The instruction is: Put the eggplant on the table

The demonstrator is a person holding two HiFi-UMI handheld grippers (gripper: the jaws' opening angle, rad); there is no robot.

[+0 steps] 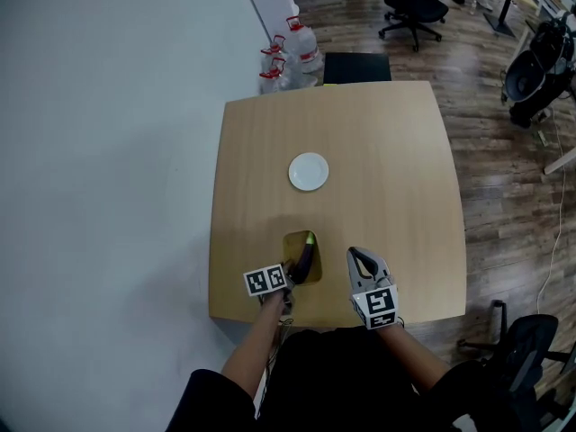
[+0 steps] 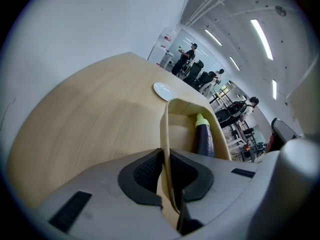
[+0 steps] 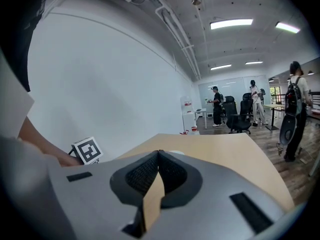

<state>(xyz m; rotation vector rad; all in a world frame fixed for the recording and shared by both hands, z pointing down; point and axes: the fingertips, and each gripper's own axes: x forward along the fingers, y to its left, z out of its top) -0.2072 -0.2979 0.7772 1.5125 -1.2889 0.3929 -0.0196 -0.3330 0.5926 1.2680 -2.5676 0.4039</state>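
**Stock at the near edge of the tabletop, front to back**

- **Left gripper** (image 1: pixel 290 275) (image 2: pixel 164 153): in your left hand, over the near edge of the tabletop (image 1: pixel 387 151) (image 2: pixel 85 114). Its jaws are pinched onto the thin near wall of the beige tray (image 1: pixel 290 239) (image 2: pixel 176 115), and the wall runs straight up between the dark pads.
- **Right gripper** (image 1: pixel 362 257) (image 3: pixel 159 155): in your right hand, just to the right of the tray and apart from it. Its jaws are pressed together with nothing between them, and only the tabletop (image 3: pixel 235 149) shows past them.
- **Beige tray**: a shallow open container at the near edge, held by its wall. You cannot tell from these views whether its base rests on the tabletop or hangs just above it.
- **Eggplant** (image 1: pixel 306 257) (image 2: pixel 203 139): dark purple with a pale green cap. It lies inside the tray along its right side, cap pointing away from you, so it is not yet on the tabletop itself.
- **White plate** (image 1: pixel 309 171) (image 2: pixel 163 90): round and bare, near the middle of the tabletop, well beyond the tray.
- **Water bottles** (image 1: pixel 290 57): clear with red caps, on the floor past the far left corner, against the wall (image 1: pixel 108 151).
- **Office chair** (image 1: pixel 414 3): black, on the wooden floor farther back.
- **People** (image 3: pixel 254 101): standing at the far end of the room.
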